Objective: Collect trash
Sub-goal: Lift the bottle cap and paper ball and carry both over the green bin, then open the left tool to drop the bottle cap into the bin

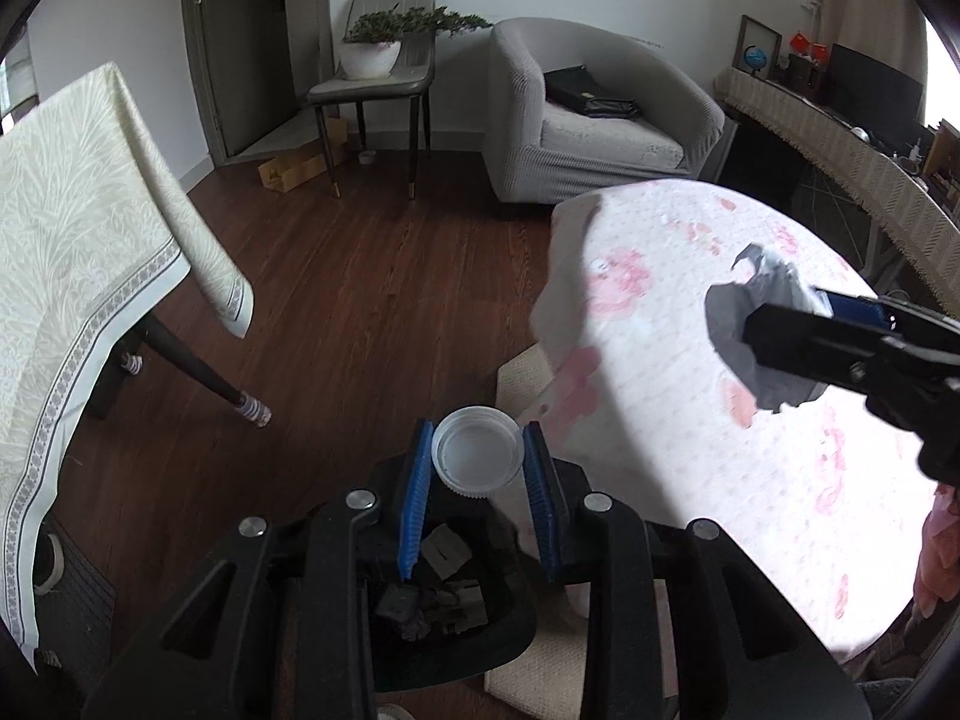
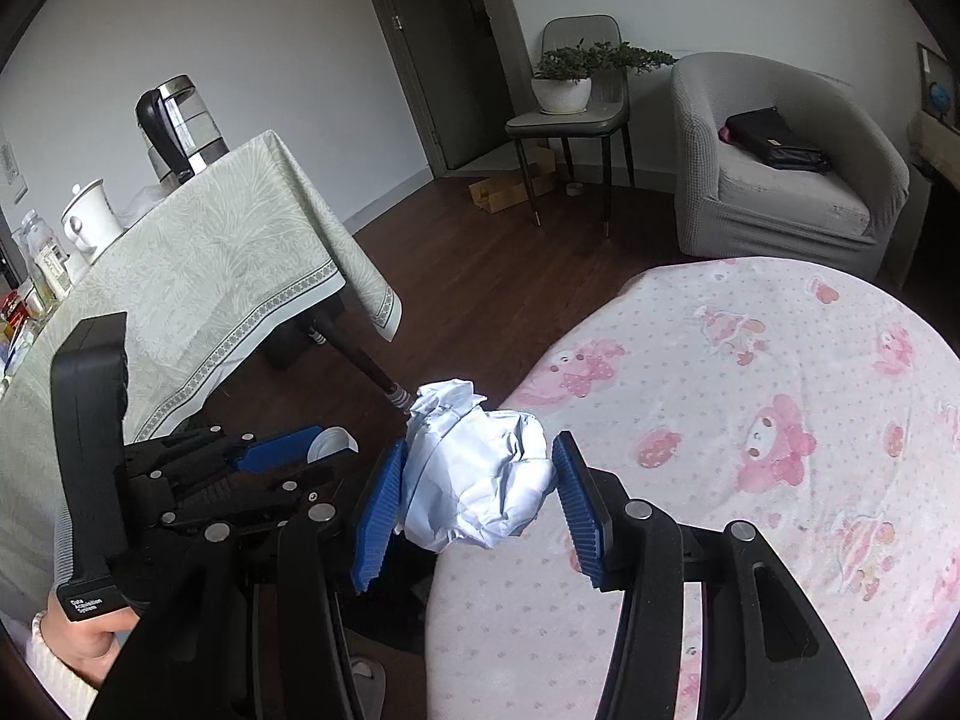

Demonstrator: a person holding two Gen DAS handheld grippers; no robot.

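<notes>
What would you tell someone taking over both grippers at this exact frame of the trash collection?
Left gripper: shut on a white plastic lid, held over the black trash bin on the floor beside the round table.
Right gripper: shut on a crumpled paper ball, at the edge of the round table with the pink cartoon cloth.
Done: both pieces are picked up; the bin already holds some dark scraps.
Left: drop the lid into the bin, then bring the paper ball over and drop it too. No other trash is clearly visible on the table.
</notes>
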